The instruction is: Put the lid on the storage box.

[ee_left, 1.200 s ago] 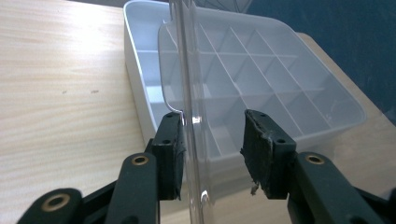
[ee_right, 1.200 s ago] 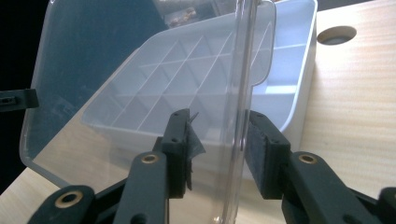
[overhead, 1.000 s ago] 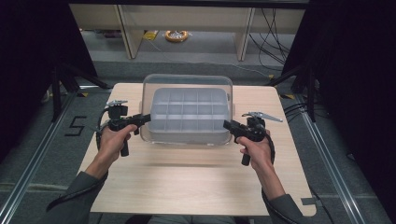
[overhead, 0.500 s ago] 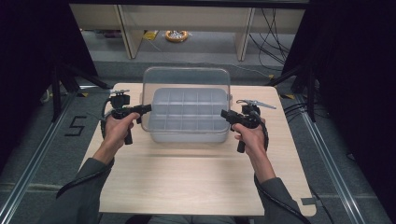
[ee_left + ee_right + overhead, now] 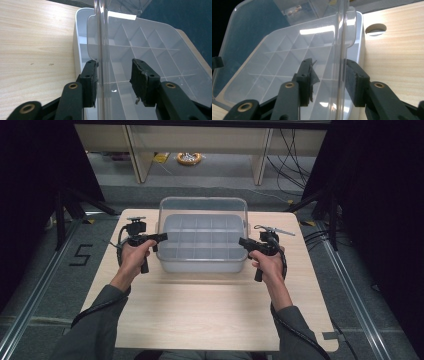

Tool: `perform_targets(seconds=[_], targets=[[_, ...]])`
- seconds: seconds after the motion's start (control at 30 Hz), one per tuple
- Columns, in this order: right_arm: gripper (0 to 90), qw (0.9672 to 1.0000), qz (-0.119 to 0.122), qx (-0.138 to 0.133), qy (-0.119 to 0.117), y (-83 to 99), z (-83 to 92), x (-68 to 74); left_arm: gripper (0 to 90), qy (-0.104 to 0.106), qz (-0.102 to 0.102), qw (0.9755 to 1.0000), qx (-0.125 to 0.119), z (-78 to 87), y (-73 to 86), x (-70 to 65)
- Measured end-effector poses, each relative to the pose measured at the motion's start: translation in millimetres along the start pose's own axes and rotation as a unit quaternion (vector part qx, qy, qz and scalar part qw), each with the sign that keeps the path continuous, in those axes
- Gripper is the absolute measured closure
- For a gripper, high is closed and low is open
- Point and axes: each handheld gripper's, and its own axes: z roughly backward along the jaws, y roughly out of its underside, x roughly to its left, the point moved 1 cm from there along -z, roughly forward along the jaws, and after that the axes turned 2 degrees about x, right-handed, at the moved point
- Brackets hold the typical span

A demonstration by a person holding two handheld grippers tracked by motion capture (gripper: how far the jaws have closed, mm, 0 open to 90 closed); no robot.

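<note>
Divided clear box [image 5: 202, 242] on table [image 5: 200, 310], both hand-held grippers agape astride its lid edges.

Lidded clear divided box [image 5: 202, 240] on table [image 5: 200, 310]; left gripper [image 5: 161, 237], right gripper [image 5: 243, 241] flank it.

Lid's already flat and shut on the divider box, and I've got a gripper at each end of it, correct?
Not quite. The clear lid is not flat or shut: the high view shows it raised above the divider box. The rest holds: the left gripper and right gripper sit at opposite ends, jaws straddling the lid's edge.
</note>
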Motion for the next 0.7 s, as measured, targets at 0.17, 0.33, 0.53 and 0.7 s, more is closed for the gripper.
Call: perform_targets(seconds=[0.17,0.33,0.53,0.7], targets=[[60.9,0.9999,-0.013,0.006,0.003,-0.5,-3.8,-1.6,56.2,-0.006,0.003,1.0,0.004,-7.2,0.1,-0.1],[60.3,0.9998,-0.01,0.009,0.012,-2.2,-11.4,-5.5,56.1,-0.011,0.008,0.9999,0.006,-13.3,-0.5,1.0],[59.5,0.9994,-0.025,0.017,0.014,0.5,-19.7,-7.2,55.9,-0.012,0.013,0.9998,0.012,-18.9,1.0,5.1],[58.1,0.9978,-0.057,0.03,0.016,4.6,-25.0,-5.6,55.3,-0.014,0.015,0.9996,0.021,-23.8,2.9,9.3]])
